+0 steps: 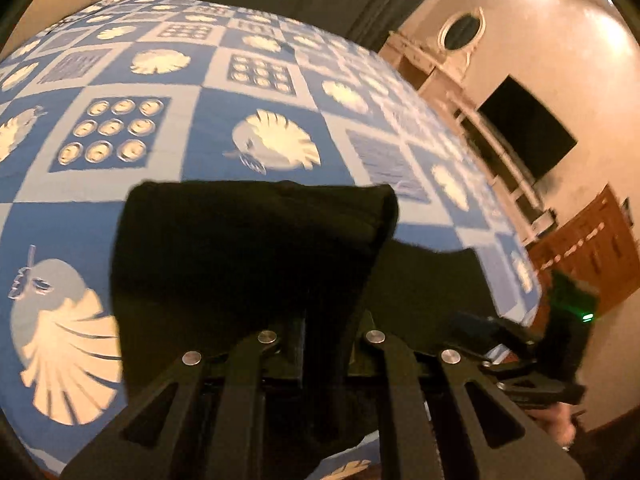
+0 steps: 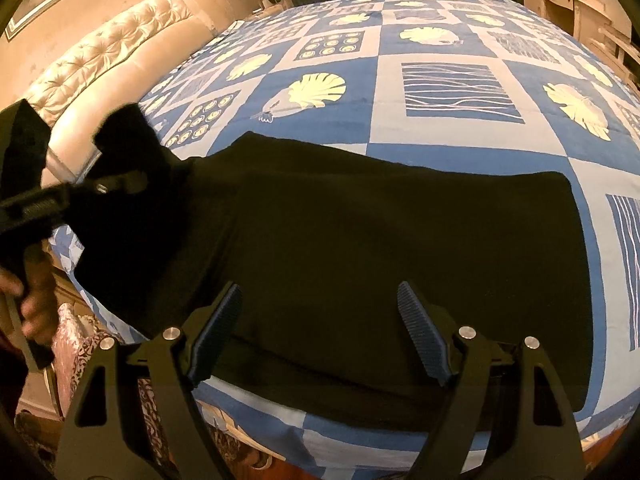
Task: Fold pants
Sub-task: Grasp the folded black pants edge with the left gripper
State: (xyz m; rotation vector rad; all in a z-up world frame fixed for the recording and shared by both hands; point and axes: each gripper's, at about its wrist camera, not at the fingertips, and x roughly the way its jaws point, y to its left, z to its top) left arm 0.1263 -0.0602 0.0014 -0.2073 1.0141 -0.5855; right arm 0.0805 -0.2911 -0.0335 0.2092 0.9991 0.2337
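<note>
At the far left, a tufted, cream padded headboard (image 2: 120,44) curves behind a bed covered by a smooth quilt (image 2: 460,128) of blue and pale squares printed with shells, circles and wavy lines. The black pants (image 2: 360,232), soft and matte, lie flat on the quilt as a broad dark slab just ahead of the right gripper's fingers. At their left end the cloth is lifted off the bed, pinched in the left gripper (image 2: 120,182), whose black fingers are closed tight on it; a hand (image 2: 34,300) wraps its handle. In the left wrist view the raised cloth drapes in a rounded fold over the fingers of that gripper (image 1: 320,336). The right gripper (image 2: 320,320) hovers over the pants, its ribbed blue pads (image 2: 424,332) spread wide, holding nothing.
</note>
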